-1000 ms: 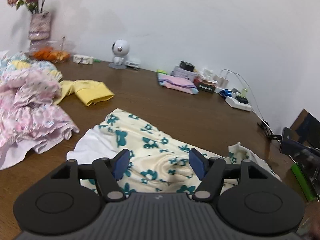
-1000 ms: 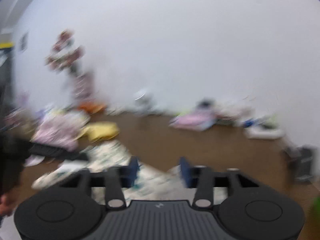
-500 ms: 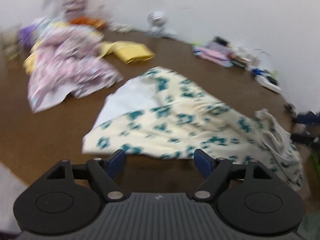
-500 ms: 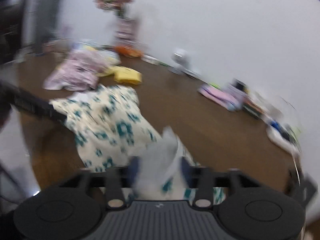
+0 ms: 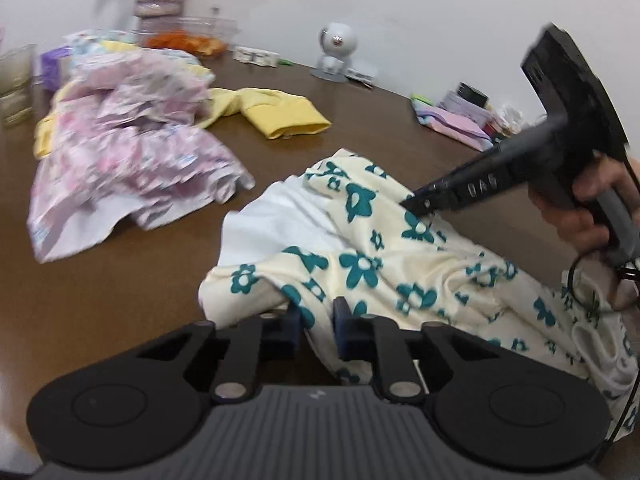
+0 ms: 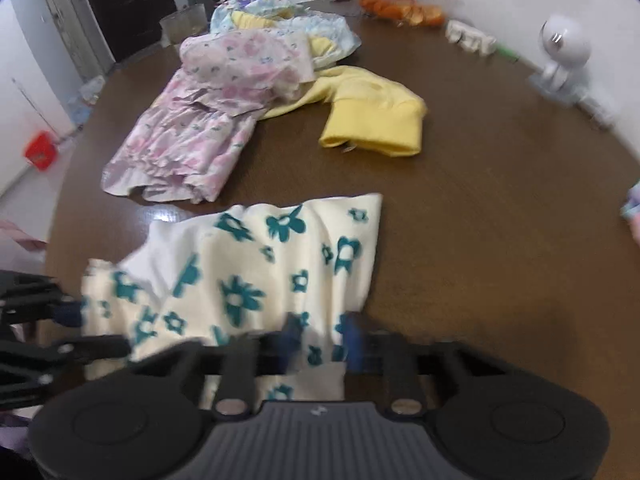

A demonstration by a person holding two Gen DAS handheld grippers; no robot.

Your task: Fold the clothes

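At the bottom centre of the left wrist view, the left hand-held gripper (image 5: 316,322) is closing, its blue pads pinching a bunched edge of the cream garment with teal flowers (image 5: 360,248). In the right wrist view the right hand-held gripper (image 6: 320,338) is likewise closing at the bottom centre, with a fold of the same garment (image 6: 256,264) between its pads; the picture is blurred there, so how firmly it bites is uncertain.

The garment lies crumpled across the lower middle of the brown bench (image 5: 120,280), its white inner side turned up on the left. In the left view the right gripper's dark body comes in from the right edge, held by a hand (image 5: 588,208), its tip down on the fabric in mid-frame.

This looks like the grasp that opens a fold. To do it well, both pinches should probably take a single edge rather than a wad of layers, and the two holds should then draw apart so the cloth goes taut and flat before it is laid over.

Further up, a pink floral garment (image 5: 132,152) sits at the left and a yellow garment (image 5: 280,116) in the upper middle, both apart from the work. Near the wall at the top stands a small white camera (image 5: 338,50).
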